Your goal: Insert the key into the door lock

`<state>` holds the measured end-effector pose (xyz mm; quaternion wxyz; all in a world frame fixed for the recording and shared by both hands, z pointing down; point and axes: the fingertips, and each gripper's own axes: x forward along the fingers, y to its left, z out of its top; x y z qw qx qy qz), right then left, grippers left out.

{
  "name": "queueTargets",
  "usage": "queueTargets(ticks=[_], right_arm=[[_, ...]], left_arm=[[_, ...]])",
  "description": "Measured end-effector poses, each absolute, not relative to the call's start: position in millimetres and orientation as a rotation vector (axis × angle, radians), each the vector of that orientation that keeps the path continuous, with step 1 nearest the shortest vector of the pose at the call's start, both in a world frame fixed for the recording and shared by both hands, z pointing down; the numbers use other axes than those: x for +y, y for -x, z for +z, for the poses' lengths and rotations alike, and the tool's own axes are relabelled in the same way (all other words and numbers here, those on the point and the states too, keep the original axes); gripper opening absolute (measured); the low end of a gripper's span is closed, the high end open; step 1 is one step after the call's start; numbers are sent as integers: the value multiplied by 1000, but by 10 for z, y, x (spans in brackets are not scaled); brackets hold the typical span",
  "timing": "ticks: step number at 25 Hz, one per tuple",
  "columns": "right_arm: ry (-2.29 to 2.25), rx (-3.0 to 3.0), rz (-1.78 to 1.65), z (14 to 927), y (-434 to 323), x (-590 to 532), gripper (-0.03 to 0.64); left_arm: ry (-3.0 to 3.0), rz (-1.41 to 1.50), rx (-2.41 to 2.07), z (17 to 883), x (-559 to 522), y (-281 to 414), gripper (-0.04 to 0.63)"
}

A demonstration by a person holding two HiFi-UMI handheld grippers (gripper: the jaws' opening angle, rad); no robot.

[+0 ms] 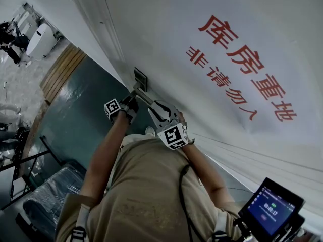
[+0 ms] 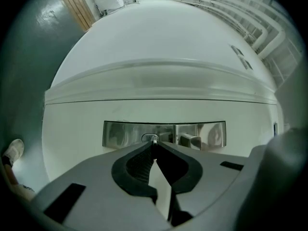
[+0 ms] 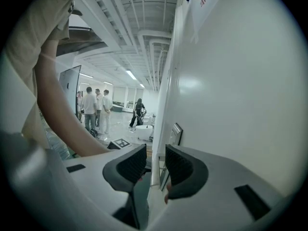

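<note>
The white door (image 1: 202, 100) carries red characters and a steel lock plate (image 1: 140, 78). In the left gripper view the plate (image 2: 207, 134) fills the middle, with its keyhole (image 2: 149, 137) just past the jaw tips. My left gripper (image 2: 153, 143) is shut on a thin metal key (image 2: 153, 141), whose tip is at the keyhole. In the head view the left gripper (image 1: 134, 93) points at the plate. My right gripper (image 3: 155, 165) stands open and empty beside the door, a little short of the lock plate (image 3: 175, 134); in the head view the right gripper (image 1: 146, 99) sits next to the left one.
A tablet screen (image 1: 272, 208) hangs at lower right. The green floor (image 1: 75, 115) runs along the door, with a black seat (image 1: 45, 195) at lower left. Several people (image 3: 96, 107) stand far down the hall. The holder's forearm (image 3: 57, 114) crosses the right gripper view.
</note>
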<state>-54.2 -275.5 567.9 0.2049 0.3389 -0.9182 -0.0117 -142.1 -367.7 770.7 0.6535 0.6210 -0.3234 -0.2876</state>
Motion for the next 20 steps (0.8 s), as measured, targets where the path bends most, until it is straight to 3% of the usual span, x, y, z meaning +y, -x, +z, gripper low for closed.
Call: queueTargets(ticks=[20], right_arm=[[-936,-2564,-31,5675,613,-2742,130]], left_arm=[[-1447,-635,-775,7733,-3684,1402,32]])
